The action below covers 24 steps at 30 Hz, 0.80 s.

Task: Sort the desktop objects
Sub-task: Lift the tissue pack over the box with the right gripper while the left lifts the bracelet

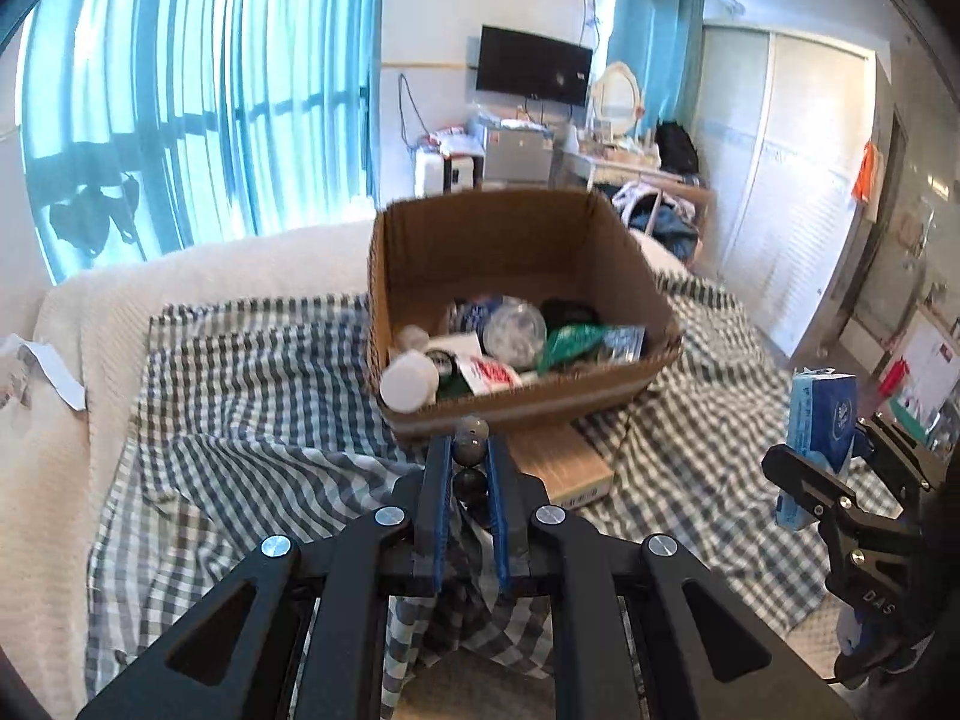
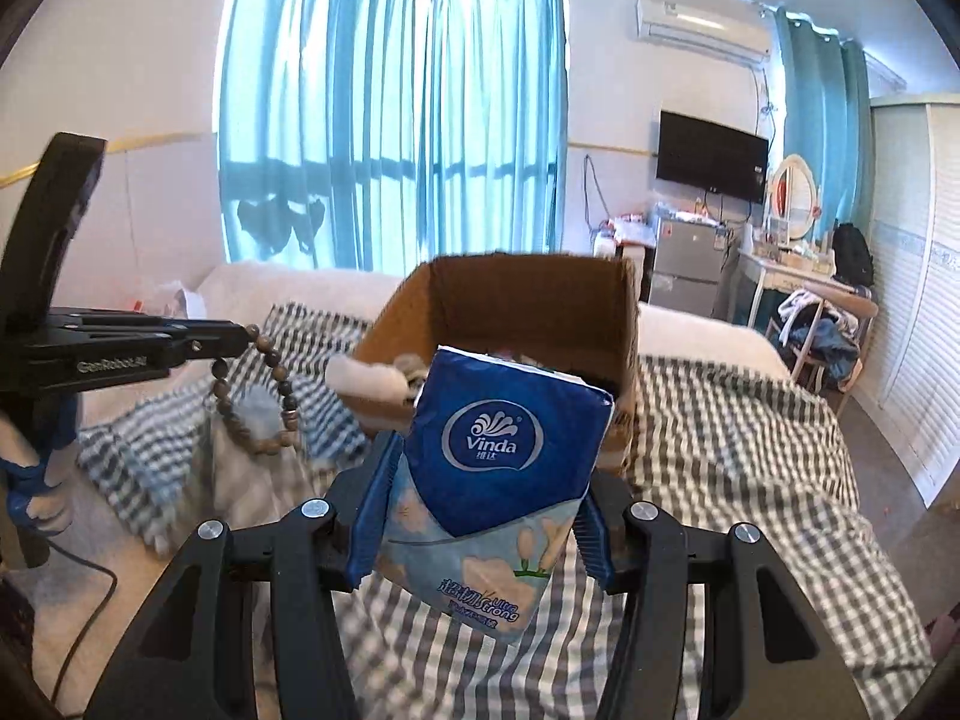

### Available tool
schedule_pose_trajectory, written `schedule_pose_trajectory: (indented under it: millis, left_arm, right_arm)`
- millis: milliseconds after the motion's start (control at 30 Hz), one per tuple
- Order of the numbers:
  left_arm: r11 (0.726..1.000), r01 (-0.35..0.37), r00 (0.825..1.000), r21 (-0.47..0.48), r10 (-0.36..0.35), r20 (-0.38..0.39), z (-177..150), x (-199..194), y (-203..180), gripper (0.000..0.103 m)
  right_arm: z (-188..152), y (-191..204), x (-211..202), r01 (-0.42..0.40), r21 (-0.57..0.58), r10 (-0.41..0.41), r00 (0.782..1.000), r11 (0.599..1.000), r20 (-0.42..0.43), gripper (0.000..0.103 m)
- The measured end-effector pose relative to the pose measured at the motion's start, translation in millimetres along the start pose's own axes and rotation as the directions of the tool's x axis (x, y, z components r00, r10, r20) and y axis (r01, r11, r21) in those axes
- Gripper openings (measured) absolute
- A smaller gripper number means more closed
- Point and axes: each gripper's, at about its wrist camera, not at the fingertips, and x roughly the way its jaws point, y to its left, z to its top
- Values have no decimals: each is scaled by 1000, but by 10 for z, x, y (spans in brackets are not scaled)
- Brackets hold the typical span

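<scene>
The tissue pack [image 2: 498,474] clamped in the right claw [image 2: 480,516] hides much of the box [image 2: 528,294] of jumbled bottles and packets ahead, while the left claw [image 1: 469,450] pinches a bead bracelet [image 2: 255,384].

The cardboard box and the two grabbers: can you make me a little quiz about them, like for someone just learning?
1. True or false: the left gripper is shut on the bead bracelet.
2. What does the right gripper hold? A) a bottle B) the Vinda tissue pack C) a book
3. Fill in: the cardboard box sits on the ______ cloth.

Key: 1 true. 2 B. 3 checked (grey and white); the box already holds bottles and packets.
</scene>
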Motion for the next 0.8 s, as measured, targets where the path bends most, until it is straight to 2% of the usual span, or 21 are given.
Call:
schedule_pose_trajectory:
  millis: [200, 367, 600, 800]
  left_arm:
    - [1000, -10, 993, 13, 8, 115, 234, -368, -43, 11]
    - [1000, 2, 981, 14, -4, 196, 460, -596, -102, 11]
    - [1000, 27, 966, 14, -29, 258, 767, -685, -164, 11]
    - [999, 35, 954, 0, -33, 297, 1024, -595, -145, 11]
  right_arm:
    - [249, -40, -79, 13, -4, -12, 998, 1000, 63, 53]
    - [511, -71, -157, 21, 0, -21, 993, 1000, 115, 53]
    - [867, -98, -215, 32, -15, -29, 983, 999, 182, 53]
    - [1086, -102, -158, 33, -22, -27, 974, 999, 226, 53]
